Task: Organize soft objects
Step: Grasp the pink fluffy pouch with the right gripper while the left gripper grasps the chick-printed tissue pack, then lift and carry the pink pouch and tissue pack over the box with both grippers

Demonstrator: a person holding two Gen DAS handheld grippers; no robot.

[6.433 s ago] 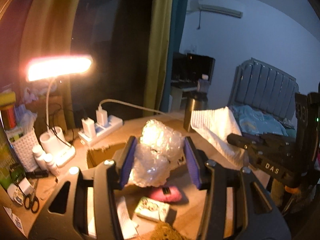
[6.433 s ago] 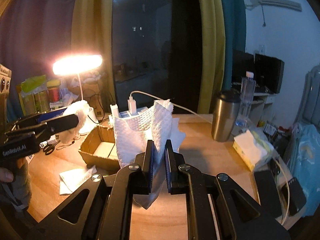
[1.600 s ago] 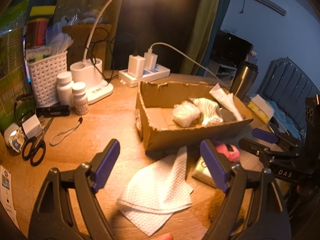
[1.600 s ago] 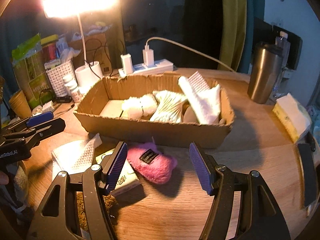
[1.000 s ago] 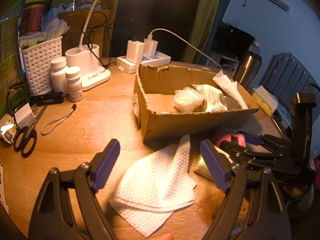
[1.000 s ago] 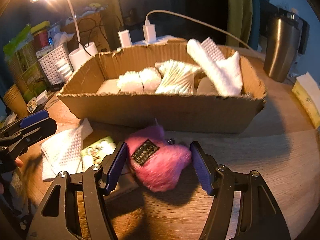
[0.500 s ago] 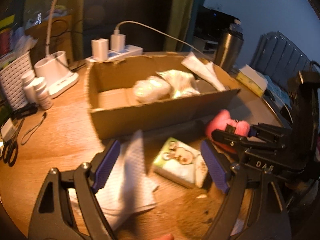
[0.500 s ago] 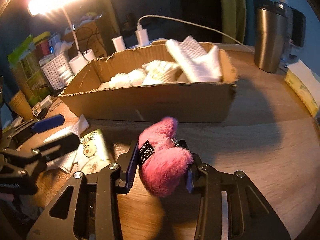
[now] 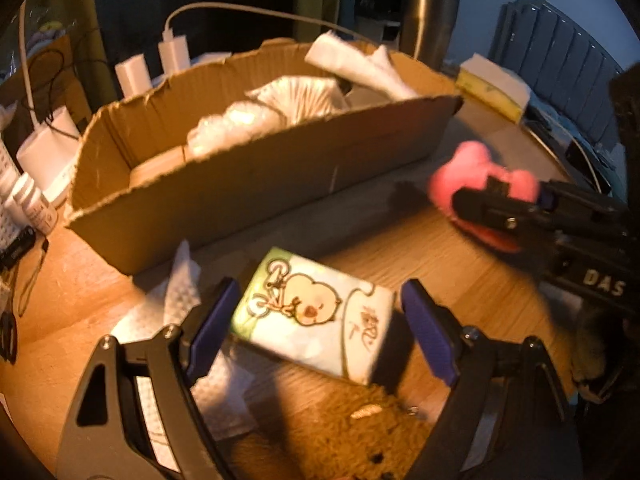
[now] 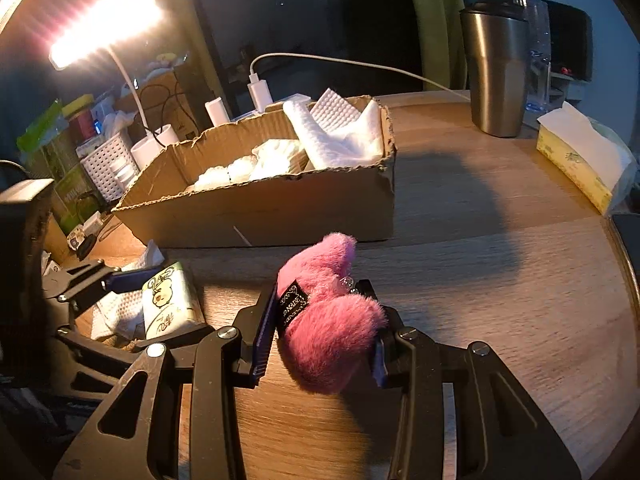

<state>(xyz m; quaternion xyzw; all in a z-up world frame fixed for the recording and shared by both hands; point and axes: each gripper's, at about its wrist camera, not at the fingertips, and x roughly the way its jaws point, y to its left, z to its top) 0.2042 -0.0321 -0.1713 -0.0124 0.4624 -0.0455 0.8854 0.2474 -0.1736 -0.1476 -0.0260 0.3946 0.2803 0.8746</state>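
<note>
My right gripper [image 10: 320, 332] is shut on a pink plush toy [image 10: 324, 320] and holds it just above the wooden table, in front of the cardboard box [image 10: 280, 208]; the toy also shows in the left wrist view [image 9: 476, 176]. My left gripper [image 9: 316, 324] is open, its jaws on either side of a small tissue pack with a cartoon print [image 9: 316, 316], apart from it. The box [image 9: 248, 184] holds bubble wrap, a white pad and folded white cloths [image 10: 332, 132]. A white paper towel [image 9: 176, 308] lies under and left of the pack.
A steel tumbler [image 10: 496, 72] and a yellow tissue box [image 10: 580, 160] stand at the right. A lit desk lamp [image 10: 104, 20], a power strip with chargers [image 10: 256, 96], a white basket [image 10: 108, 164] and small bottles [image 9: 32, 204] crowd the left behind the box.
My right gripper closed on the pink toy and lifted it off the table. My left gripper moved right from the paper towel to straddle the tissue pack.
</note>
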